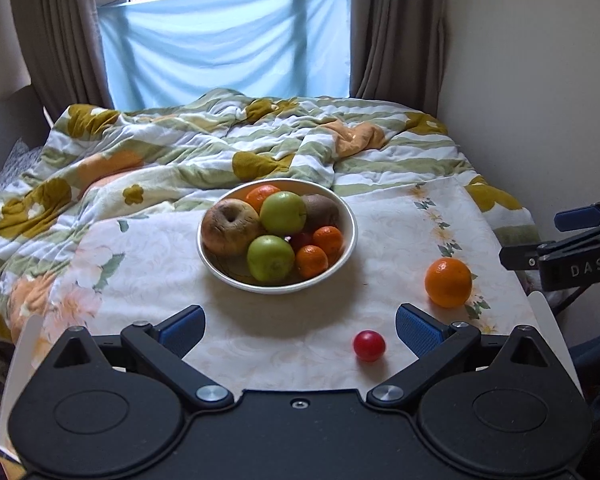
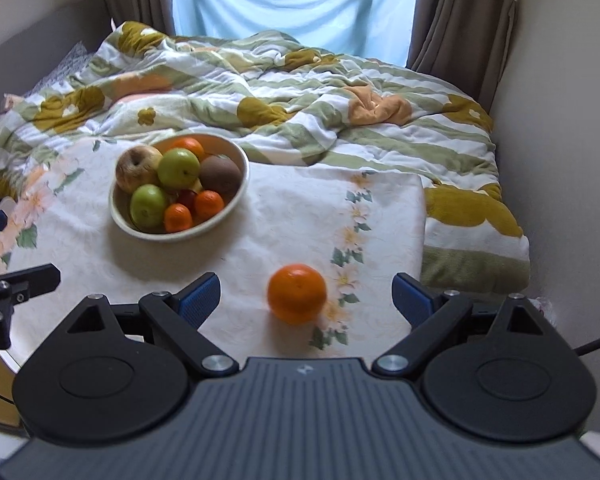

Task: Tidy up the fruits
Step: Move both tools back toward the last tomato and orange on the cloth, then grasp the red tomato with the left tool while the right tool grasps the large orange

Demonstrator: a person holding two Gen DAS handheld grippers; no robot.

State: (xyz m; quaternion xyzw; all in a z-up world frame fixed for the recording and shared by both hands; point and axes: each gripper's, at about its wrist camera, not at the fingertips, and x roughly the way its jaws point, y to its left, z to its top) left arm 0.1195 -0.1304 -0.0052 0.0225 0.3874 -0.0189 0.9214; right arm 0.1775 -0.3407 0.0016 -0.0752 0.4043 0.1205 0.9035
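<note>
Orange fruit [image 2: 296,293] lies loose on the flowered cloth [image 2: 292,208], just ahead of the right gripper [image 2: 306,298] and between its two blue pads, but it touches neither of them. The jaws of this gripper stand wide apart and hold nothing. In the left wrist view the same orange [image 1: 448,282] sits at about 3 o'clock from the bowl, well apart from it, on the printed flower border of the cloth.

A small red fruit [image 1: 369,345] lies at about 5 o'clock from the bowl, near the right pad [image 1: 418,330] of the left gripper [image 1: 300,330], a little inside it and not touching. The left gripper is also fully spread and empty, and it hovers low over the near edge of the cloth.

The white bowl [image 1: 350,248] stands at the far middle of the cloth, near the quilt. In it I see two green apples [image 1: 271,258], one at the front and one behind it, a wrinkled brown apple [image 1: 230,227] at 9 o'clock, a dark brown fruit [image 1: 322,210] at 1 o'clock, and small mandarins [image 1: 312,261] at 4 o'clock and one more at 12 o'clock. Something dark red shows between them; what it is, I cannot tell.

Behind the cloth a crumpled striped quilt [image 1: 204,140] covers the bed. At 12 o'clock a light blue sheet [image 1: 224,44] hangs over the window, between brown curtains [image 1: 396,28].
</note>
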